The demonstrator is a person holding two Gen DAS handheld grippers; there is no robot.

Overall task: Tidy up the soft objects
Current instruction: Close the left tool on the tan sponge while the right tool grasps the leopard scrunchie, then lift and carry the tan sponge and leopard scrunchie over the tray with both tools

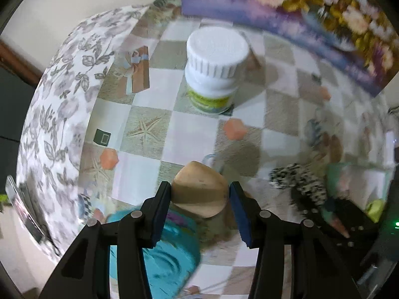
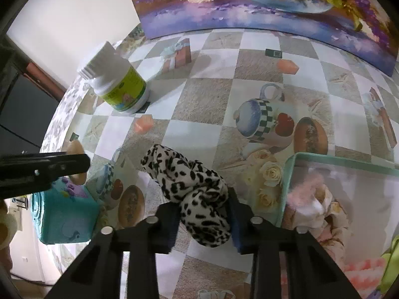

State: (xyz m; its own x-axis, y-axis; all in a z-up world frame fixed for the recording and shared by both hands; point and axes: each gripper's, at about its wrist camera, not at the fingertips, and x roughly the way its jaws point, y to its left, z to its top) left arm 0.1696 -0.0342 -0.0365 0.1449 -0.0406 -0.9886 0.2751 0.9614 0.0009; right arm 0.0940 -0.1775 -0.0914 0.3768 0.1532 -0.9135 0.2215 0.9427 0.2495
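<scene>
Left tongs (image 1: 199, 194): the 2 fingers hold a beige sponge (image 1: 199, 189) between their blue pads, above the desk (image 1: 174, 137).
Right tongs (image 2: 203, 216): they are closed on a black-and-white spotted cloth (image 2: 192, 189); one end of the cloth sticks out forward past the fingertips.
Sponge: a rounded wedge shape, pressed on both sides by the pads; in the right view it is mostly hidden behind the left tongs (image 2: 45, 169).
Teal box (image 2: 64, 219): it stands on the desk just under the left tongs, with small purple shapes on its top.
Tray (image 2: 289, 174): mint green rim, to the right of the spotted cloth; inside are soft pink and white things (image 2: 314, 196), blurred.
Bottle (image 1: 215, 69): white with a ribbed cap and a green label, upright on the desk, well apart from both tongs.
Desk cover: a checkered cloth with printed teapots, starfish and fruit.
Painting (image 2: 249, 7): flowers, leaning at the back edge of the desk.
</scene>
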